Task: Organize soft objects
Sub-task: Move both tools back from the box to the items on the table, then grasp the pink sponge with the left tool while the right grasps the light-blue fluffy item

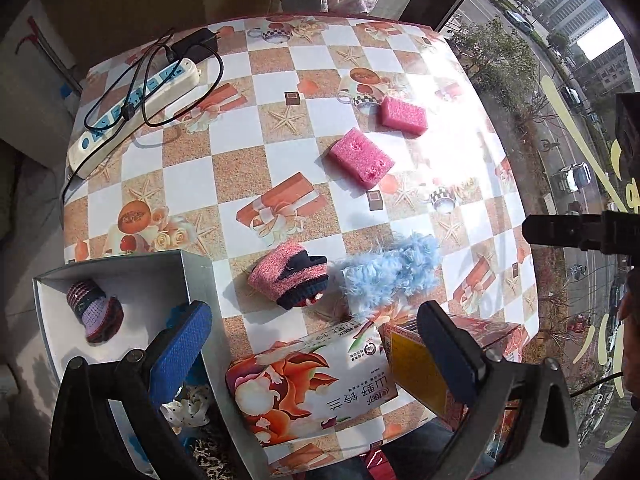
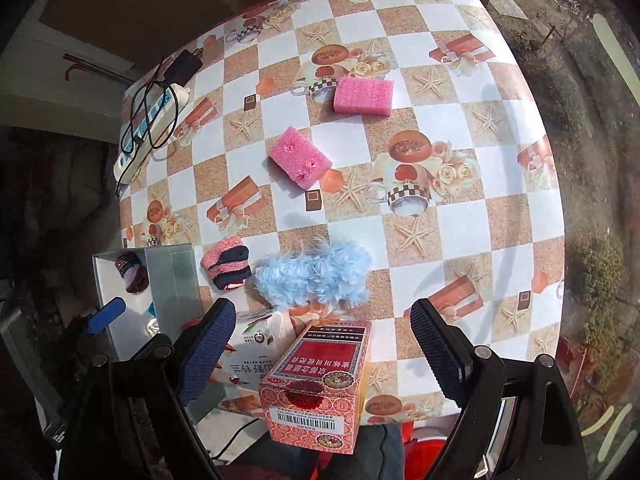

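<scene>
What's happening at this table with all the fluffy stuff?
A person is sorting soft things into a white box, with a gripper in each hand. The left gripper and right gripper both hang open and empty. One knitted roll lies in the box. A pink sock bundle, a blue fluffy cloth and two pink sponges wait on the table.

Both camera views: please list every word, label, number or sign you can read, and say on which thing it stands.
"山野铃兰": large characters on the tissue pack, upside down in the view.
Small print on the tissue pack's white end: too small to read.
Gold characters on the red panel of the red box: too blurred to read with certainty.
Barcode with digits on the red box's white label: too small to read.
Power strip: no readable marking.
</scene>
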Demonstrator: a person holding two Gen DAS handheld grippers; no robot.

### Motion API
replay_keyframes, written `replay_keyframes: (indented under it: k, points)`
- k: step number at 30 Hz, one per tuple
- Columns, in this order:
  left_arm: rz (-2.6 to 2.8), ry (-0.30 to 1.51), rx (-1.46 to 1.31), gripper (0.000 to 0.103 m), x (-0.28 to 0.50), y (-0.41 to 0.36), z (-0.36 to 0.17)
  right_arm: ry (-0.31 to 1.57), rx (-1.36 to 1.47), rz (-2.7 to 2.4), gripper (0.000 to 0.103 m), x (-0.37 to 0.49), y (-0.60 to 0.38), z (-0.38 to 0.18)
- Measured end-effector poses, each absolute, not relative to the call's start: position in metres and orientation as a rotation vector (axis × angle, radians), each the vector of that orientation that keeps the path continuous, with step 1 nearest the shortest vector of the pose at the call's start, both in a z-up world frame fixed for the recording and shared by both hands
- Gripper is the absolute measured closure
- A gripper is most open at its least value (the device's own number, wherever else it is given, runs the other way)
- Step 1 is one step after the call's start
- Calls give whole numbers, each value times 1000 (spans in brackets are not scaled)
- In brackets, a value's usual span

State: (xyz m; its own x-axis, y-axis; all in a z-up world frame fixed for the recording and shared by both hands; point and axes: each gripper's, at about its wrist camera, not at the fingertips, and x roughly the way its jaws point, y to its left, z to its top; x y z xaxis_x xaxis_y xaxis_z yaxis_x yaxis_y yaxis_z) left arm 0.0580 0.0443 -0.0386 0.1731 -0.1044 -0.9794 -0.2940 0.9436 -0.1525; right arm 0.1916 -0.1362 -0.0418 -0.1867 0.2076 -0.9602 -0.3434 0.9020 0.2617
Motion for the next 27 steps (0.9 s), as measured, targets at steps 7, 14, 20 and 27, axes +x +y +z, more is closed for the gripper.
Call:
replay_keyframes:
  k: [7,14,20,27]
  points:
    - [105,1479,-171,0,136,17,-81,1782,-81,464,13,197,-168,-86]
    - [180,1549,-300,0,197,12,-133,1857,-66,444,13,201,-192,-119]
    - [361,1569,-563,0,222,31,-165,1900,-25,419,13,205,-213,-138]
    - [458,1643,-605,0,231,34,-198,1879,-90,489,13,204,-206,-147]
